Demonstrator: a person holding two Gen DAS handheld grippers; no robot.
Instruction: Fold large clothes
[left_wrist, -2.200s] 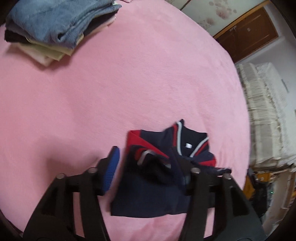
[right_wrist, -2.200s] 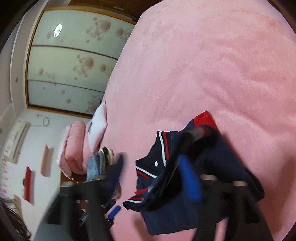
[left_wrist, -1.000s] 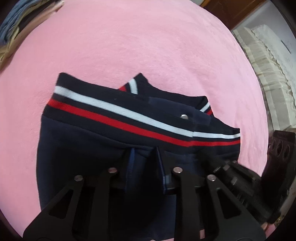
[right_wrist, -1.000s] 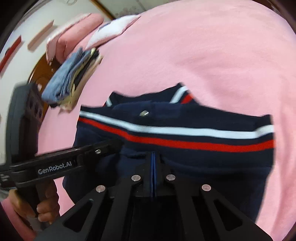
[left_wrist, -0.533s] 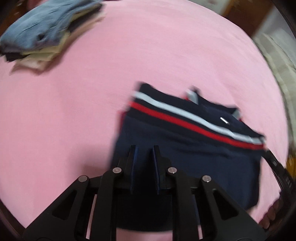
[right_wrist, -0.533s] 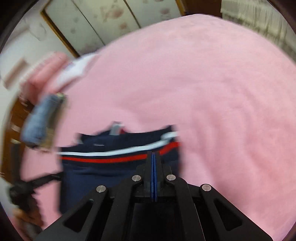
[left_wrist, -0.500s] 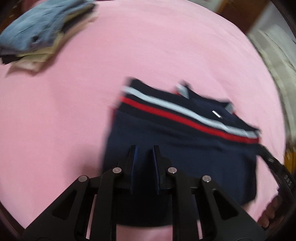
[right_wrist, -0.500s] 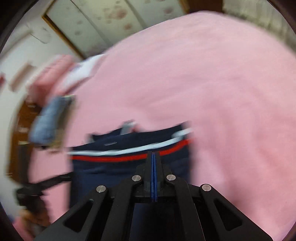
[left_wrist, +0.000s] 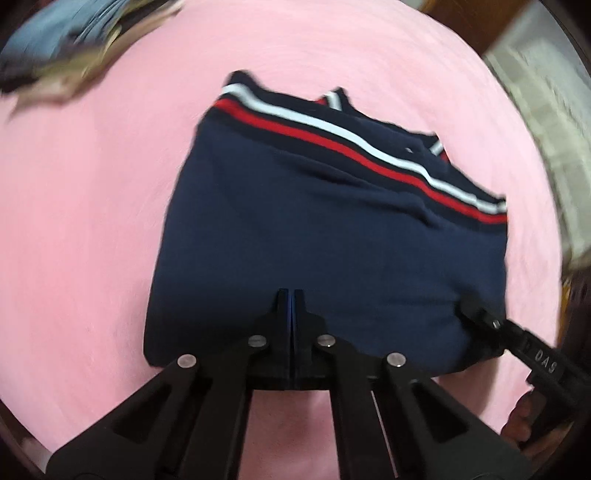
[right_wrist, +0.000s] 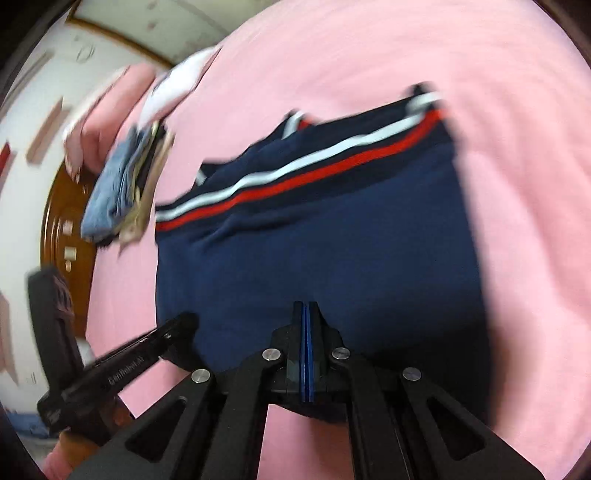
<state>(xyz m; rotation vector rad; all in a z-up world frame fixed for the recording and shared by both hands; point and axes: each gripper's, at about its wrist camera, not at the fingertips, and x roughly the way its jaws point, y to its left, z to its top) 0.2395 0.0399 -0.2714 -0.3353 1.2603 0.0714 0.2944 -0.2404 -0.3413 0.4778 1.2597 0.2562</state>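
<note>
1. A folded navy-blue fabric garment (left_wrist: 332, 236) with one white and one red stripe across its far band lies flat on a pink plush bed cover (left_wrist: 92, 206); the right wrist view shows the same garment (right_wrist: 325, 236) on the same cover (right_wrist: 517, 129).
2. The left gripper (left_wrist: 291, 295), black with blue pad faces, points steeply down over the near edge of the garment. Its jaws have just closed and now stand pressed together with only a thin blue seam between them; no cloth shows between the tips, which sit in front of the navy fabric.
3. The right gripper (right_wrist: 306, 306), of the same black build, has its jaws together as well, blue pads face to face. It hangs over the garment's near edge, and no fold can be seen caught between the pads.
4. In the left wrist view the right gripper (left_wrist: 476, 314) reaches in from the lower right, its tip at the garment's near right corner, with a person's fingers (left_wrist: 517, 428) wrapped round its handle.
5. In the right wrist view the left gripper (right_wrist: 184, 321) enters from the lower left, its tip at the garment's near left corner.
6. A blurred stack of folded clothes, pale-blue denim on top (left_wrist: 66, 33), sits well apart from the garment toward the far left of the cover; the right wrist view shows it (right_wrist: 122, 184) near pink pillows (right_wrist: 110, 107).
</note>
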